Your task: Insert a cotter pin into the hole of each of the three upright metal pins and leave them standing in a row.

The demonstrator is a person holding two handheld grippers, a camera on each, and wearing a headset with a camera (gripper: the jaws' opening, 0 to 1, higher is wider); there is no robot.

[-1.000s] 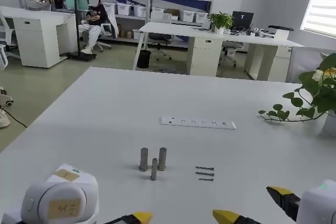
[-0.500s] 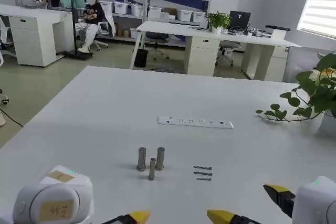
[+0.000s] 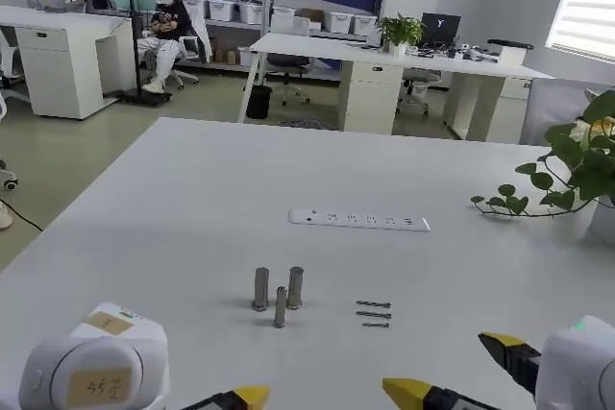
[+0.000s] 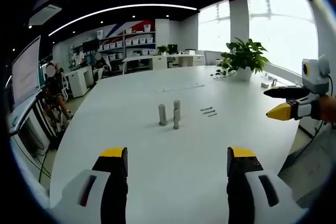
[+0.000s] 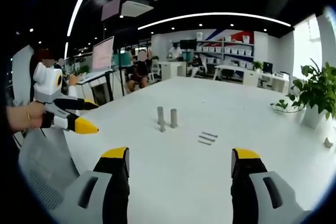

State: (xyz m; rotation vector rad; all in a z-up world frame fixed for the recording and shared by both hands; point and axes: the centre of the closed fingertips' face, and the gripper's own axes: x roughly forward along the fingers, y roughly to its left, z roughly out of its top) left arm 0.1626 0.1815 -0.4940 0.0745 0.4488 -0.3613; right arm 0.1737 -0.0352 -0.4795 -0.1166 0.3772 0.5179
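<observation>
Three metal pins (image 3: 277, 295) stand bunched (a little triangle) in front of the power strip's (image 3: 359, 221) left end, with the cotter pins (image 3: 374, 314) lying flat in front of its middle. The left gripper (image 4: 177, 153) and right gripper (image 5: 180, 154) are both spread wide.

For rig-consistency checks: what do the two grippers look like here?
The left gripper and right gripper have white housings and black fingers with yellow tips. The left housing carries tan labels with handwritten marks; the right shows a green light. A thin bracelet circles the left wrist.
</observation>
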